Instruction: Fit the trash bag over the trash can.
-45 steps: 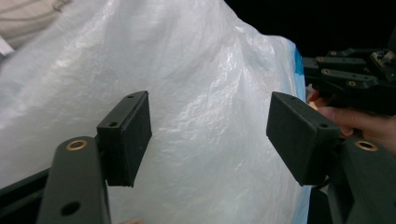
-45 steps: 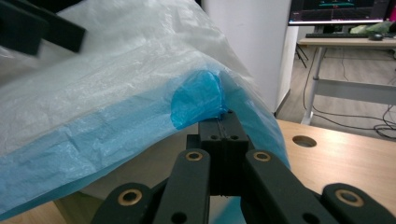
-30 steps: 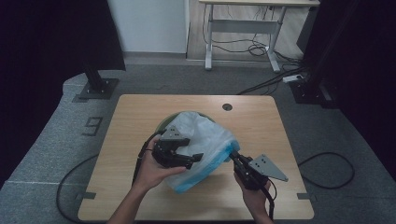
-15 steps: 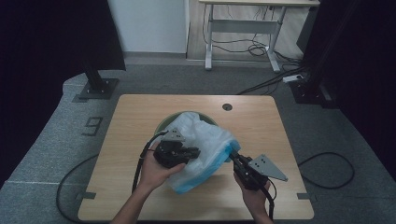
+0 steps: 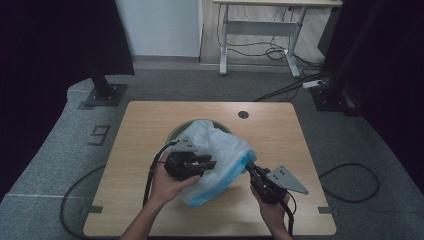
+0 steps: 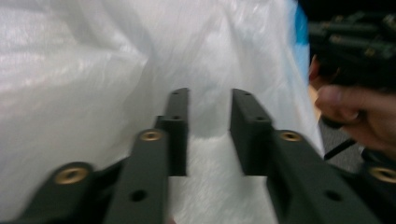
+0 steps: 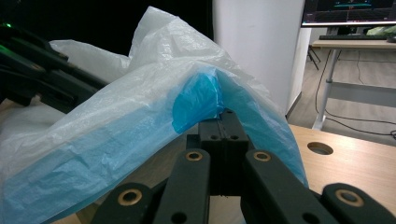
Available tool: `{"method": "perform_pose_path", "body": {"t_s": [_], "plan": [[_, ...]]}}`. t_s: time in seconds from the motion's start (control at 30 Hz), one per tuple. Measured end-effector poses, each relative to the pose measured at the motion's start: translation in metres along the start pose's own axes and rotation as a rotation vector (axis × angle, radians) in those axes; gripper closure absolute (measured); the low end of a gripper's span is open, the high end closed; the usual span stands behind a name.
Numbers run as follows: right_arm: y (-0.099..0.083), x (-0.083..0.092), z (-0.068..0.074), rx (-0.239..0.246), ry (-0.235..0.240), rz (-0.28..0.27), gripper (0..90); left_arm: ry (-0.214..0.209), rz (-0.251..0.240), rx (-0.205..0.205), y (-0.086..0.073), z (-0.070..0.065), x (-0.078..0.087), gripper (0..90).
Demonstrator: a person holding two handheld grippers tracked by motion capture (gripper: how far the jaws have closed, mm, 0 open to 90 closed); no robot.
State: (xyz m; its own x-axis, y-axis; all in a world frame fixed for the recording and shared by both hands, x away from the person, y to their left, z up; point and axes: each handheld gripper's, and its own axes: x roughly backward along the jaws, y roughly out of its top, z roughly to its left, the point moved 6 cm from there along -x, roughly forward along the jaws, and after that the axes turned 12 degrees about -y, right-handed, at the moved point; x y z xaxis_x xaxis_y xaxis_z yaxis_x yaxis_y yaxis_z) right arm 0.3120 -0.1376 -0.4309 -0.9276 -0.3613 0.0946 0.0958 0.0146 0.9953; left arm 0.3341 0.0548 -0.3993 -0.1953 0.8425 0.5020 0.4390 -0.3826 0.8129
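Plastic bag (image 5: pixel 220 157), white with a blue edge, lies mid-table over a green bowl (image 5: pixel 176 131). Right gripper (image 5: pixel 249 167), at four o'clock, pinches its blue edge. Left gripper (image 5: pixel 210 163), at nine o'clock, has just been opening, jaws apart against the white film.

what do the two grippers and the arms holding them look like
Both grippers are black with two flat black jaws and brass-coloured screw inserts. The left gripper and the right gripper each carry a grey three-cornered plate and trail a black cable. The forearms are bare, with no sleeves showing.
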Motion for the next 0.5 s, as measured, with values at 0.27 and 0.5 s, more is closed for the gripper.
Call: {"method": "perform_pose_path", "body": {"t_s": [0.27, 0.5], "plan": [[0.000, 0.000, 0.005, 0.014, 0.009, 0.001, 89.2, -0.064, -0.010, -0.023, 0.007, -0.016, -0.006, 53.0], [-0.001, -0.001, 0.009, 0.034, 0.007, 0.001, 89.2, -0.072, 0.010, -0.038, 0.010, -0.021, -0.015, 46.1]]}}
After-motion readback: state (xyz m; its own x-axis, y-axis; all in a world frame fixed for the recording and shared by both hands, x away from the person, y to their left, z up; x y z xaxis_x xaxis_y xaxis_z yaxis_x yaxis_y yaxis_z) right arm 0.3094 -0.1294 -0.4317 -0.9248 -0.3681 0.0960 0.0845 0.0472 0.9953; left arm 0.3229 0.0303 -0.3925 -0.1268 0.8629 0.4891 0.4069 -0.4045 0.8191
